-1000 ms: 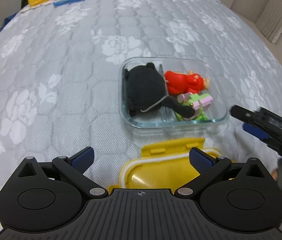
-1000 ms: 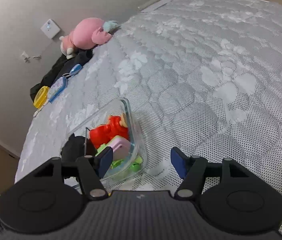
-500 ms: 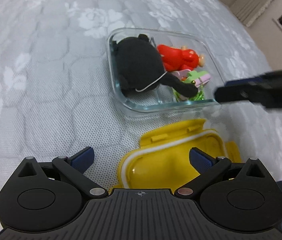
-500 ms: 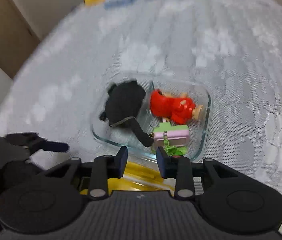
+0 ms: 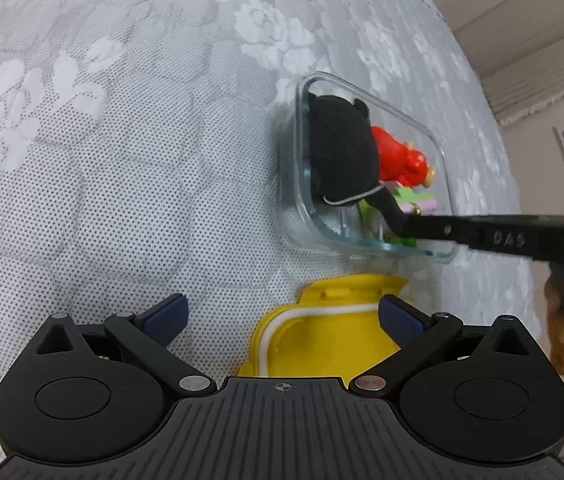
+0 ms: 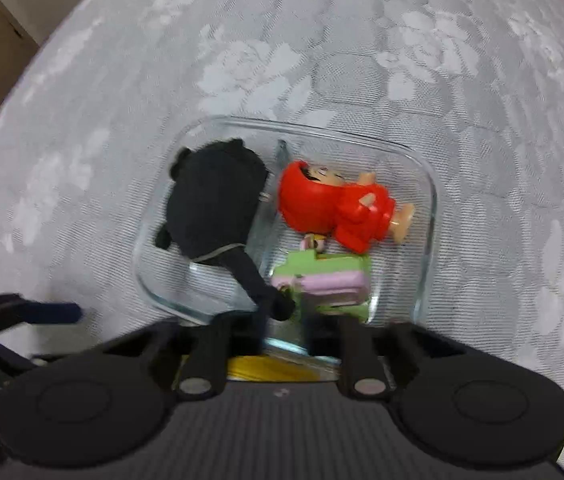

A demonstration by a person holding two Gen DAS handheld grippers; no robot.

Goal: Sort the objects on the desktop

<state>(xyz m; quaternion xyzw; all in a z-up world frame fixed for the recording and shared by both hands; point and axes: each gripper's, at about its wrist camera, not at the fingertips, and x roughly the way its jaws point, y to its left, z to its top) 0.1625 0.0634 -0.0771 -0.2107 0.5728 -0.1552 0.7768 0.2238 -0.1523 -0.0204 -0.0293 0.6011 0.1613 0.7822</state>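
Now right tool (image 6: 283, 322) down at glass container (image 6: 427, 200) rim, closure unclear, left tool (image 5: 283, 316) spread wide.

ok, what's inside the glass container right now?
Glass container, split by a divider: a black plush on one side, a red figure and a pink-green toy on the other. The right tool covers the near rim, so anything beneath it is hidden.

The glass container (image 6: 427, 216) is set on the bedspread (image 6: 481, 80). Inside it, the plush toy (image 6: 214, 204) is placed left of the divider, the figurine (image 6: 337, 204) right, the lid (image 5: 321, 336) just before it.
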